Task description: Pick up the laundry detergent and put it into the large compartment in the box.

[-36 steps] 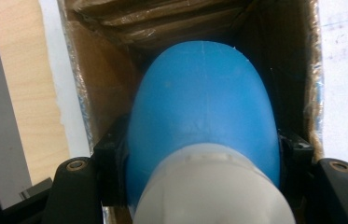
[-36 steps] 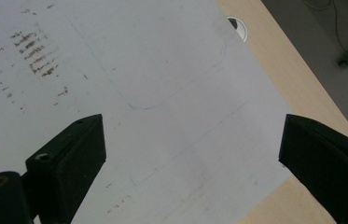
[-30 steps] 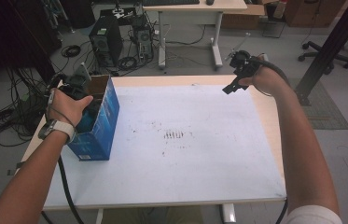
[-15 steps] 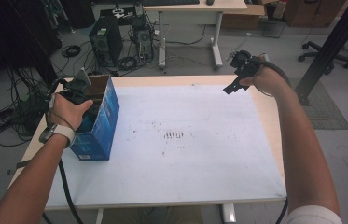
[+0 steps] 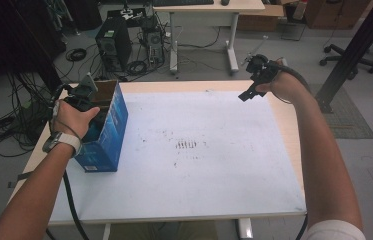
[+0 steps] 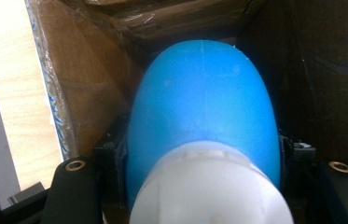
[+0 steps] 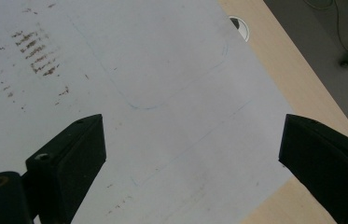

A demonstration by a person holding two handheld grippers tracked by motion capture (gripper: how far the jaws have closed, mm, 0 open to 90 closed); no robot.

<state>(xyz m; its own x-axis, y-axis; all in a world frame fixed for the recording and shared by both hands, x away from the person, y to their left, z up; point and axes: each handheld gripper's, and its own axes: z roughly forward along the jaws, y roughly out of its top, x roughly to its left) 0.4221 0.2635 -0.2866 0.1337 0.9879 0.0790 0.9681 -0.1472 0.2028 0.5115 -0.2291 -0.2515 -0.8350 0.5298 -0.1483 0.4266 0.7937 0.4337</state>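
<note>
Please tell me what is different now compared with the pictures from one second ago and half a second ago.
The left hand with the left gripper has shifted slightly toward the far end of the blue box, staying inside its open top. Its jaws are shut on a blue and white object, seen in the left gripper view. The right gripper stays raised over the table's far right corner, jaws open and empty. The box has not moved.

1. High view looks down and forward from above the person's side, taking in the whole white surface (image 5: 214, 165), with the floor across the top of the frame.
2. Left gripper view sits very close, peering into the cardboard box (image 6: 92, 74) past a blue bottle (image 6: 204, 112).
3. Right gripper view tilts down, fairly near, on the white surface's edge; both it and the high view show the smudge marks (image 7: 36, 56).
</note>
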